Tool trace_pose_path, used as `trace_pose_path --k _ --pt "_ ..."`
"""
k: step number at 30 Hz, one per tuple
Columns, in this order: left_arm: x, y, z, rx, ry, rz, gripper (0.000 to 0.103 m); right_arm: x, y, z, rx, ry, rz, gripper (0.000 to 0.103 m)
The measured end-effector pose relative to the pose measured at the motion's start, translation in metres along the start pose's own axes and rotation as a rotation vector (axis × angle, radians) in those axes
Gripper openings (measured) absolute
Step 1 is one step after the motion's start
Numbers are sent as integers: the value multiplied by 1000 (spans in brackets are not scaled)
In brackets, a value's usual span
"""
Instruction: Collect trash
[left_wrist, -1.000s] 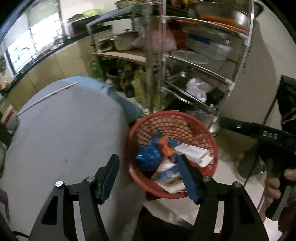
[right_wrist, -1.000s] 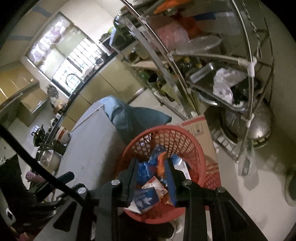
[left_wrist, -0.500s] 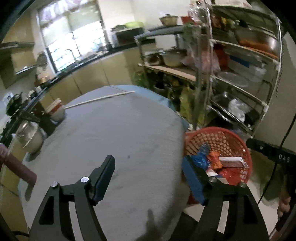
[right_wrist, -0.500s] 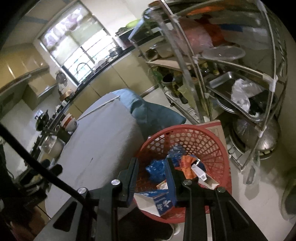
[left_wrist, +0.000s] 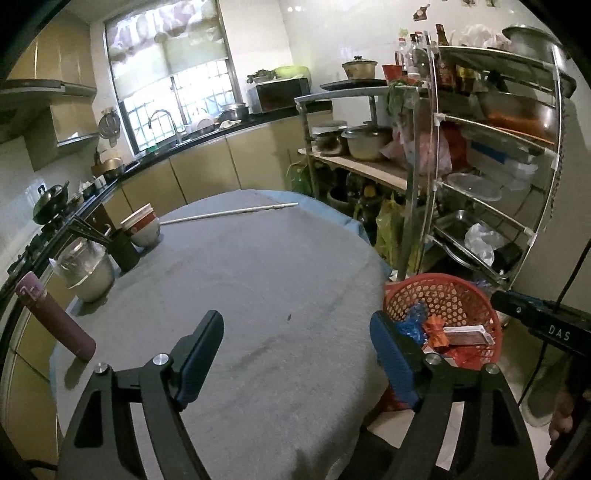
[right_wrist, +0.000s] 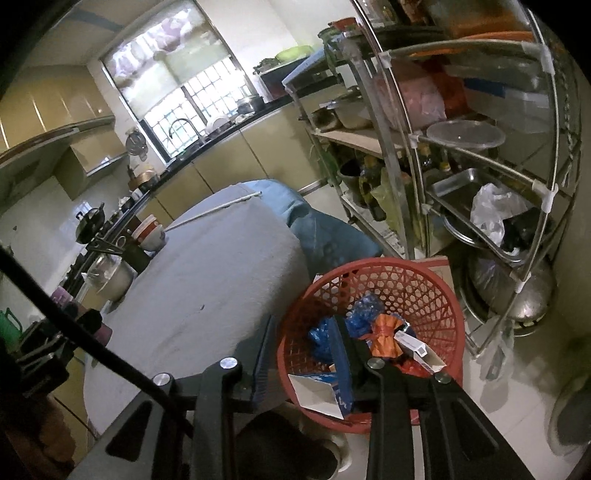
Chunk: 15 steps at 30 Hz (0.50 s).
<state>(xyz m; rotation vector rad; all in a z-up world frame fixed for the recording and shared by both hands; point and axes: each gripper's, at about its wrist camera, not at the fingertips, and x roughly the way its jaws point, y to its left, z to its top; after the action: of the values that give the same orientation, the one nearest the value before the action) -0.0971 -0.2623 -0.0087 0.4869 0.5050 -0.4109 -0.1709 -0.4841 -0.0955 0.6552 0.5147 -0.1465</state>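
A red mesh basket (left_wrist: 458, 299) stands on the floor by the table's right edge and holds blue bags, an orange wrapper and cartons. It also shows in the right wrist view (right_wrist: 391, 291). My left gripper (left_wrist: 297, 360) is open and empty over the grey tablecloth (left_wrist: 258, 280). My right gripper (right_wrist: 301, 356) is open above the basket's near rim. A white and blue carton (right_wrist: 321, 393) lies in the basket just below its fingers, free of them.
A metal rack (left_wrist: 491, 173) of pots and trays stands behind the basket. At the table's left edge are stacked bowls (left_wrist: 142, 225), a glass jar (left_wrist: 83, 269) and a maroon flask (left_wrist: 55, 321). A thin white stick (left_wrist: 229, 212) lies at the far side.
My left gripper swung from over the basket to over the table. My right gripper opened and the white and blue carton dropped into the basket.
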Motion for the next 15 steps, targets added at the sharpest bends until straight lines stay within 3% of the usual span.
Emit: trace_pose_path --k 15 --pt "-33 -9 -14 7 -11 51 82 -23 6 -14 -16 -42 67 37"
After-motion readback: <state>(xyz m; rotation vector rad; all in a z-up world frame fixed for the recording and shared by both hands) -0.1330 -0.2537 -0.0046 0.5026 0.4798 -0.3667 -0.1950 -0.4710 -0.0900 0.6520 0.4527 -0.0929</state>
